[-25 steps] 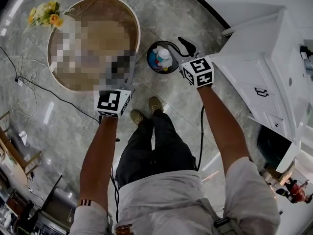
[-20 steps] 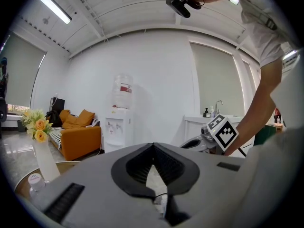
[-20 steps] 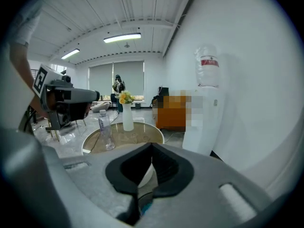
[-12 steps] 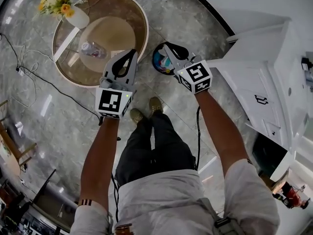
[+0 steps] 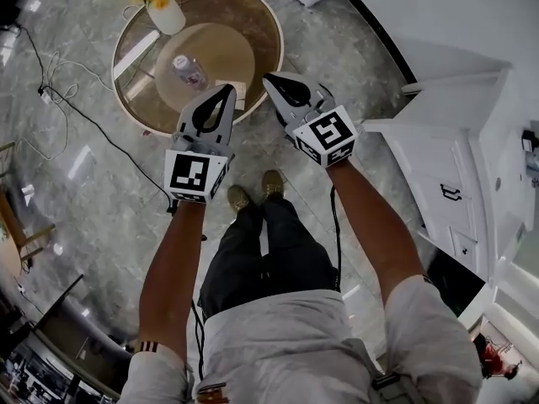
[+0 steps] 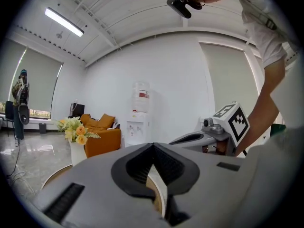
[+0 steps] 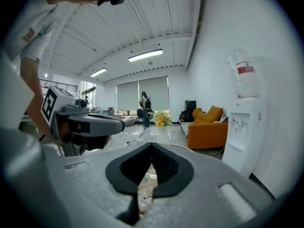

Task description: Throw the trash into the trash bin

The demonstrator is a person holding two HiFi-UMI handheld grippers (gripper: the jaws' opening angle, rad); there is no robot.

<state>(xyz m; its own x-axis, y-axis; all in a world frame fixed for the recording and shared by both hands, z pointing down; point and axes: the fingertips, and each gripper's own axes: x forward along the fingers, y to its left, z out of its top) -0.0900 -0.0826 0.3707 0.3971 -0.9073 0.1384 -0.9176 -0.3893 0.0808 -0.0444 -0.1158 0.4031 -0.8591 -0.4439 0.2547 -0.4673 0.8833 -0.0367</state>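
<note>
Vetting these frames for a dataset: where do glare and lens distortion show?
Head view: bright streaks glare on the glossy floor and the round table. Left gripper view: fisheye bending, black vignetted corners, ceiling light blown bright. Right gripper view: same vignette and bending.

Glossy stone floor [image 5: 101, 209], glass tabletop [image 5: 254, 25]

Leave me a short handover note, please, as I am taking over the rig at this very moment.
Left tongs: shut, empty, held by the edge of the round table.
Right tongs: shut, empty, alongside the left.
Things: a plastic bottle and a white paper slip are on the table, near a flower vase. The trash bin is not in view.
Done: cannot tell from here; nothing is held.
Left: probably pick up the bottle and slip, if they count as trash, and bin them.
</note>
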